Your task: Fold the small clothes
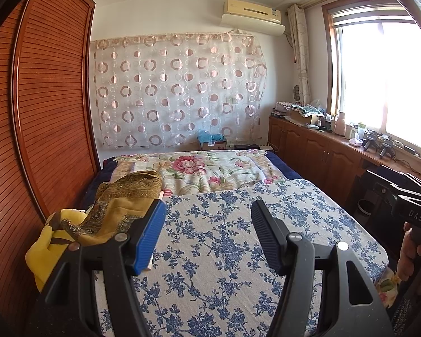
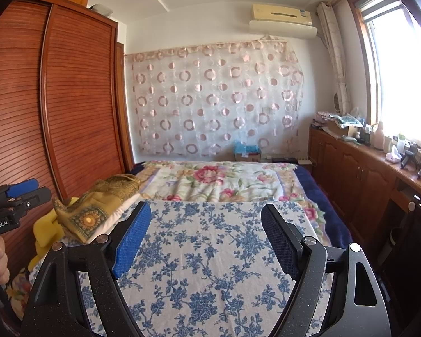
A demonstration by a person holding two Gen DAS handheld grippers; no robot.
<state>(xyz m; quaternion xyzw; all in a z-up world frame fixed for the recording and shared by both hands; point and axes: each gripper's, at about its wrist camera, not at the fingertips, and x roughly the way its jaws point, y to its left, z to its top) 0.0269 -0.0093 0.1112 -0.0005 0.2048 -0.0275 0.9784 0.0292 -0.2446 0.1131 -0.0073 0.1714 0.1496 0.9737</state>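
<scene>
1. Hovering over the blue-flowered pad [image 1: 238, 252] laid across the bed, the left gripper [image 1: 207, 236] has its jaws spread apart with nothing between them; only the printed cloth shows in the gap.

2. Just as idle is the right gripper [image 2: 207, 238]: its jaws gape wider and hold nothing, and it too hangs above the pad, tipped a little downward.

3. What's to be folded sits off to the left of both tools. A mustard-gold patterned garment [image 1: 120, 205] lies heaped at the pad's left edge, close to the slatted wardrobe [image 1: 50, 98], with a yellow garment [image 1: 42, 255] bunched under and in front of it.

4. From where the left gripper sits, the gold heap is just beside and slightly ahead of its blue-padded finger. From the right gripper the same heap [image 2: 98, 205] lies farther off, beyond that left tool [image 2: 16, 196], which shows at the picture's left edge.

5. The heap's long axis runs away from the holder, from its near, bordered end toward the rose-printed quilt [image 1: 199, 171].

6. My reading: the left hand is the nearer one, so it would likely swing left to take the near end. The pad's middle lies bare, ready for spreading a piece out.
</scene>
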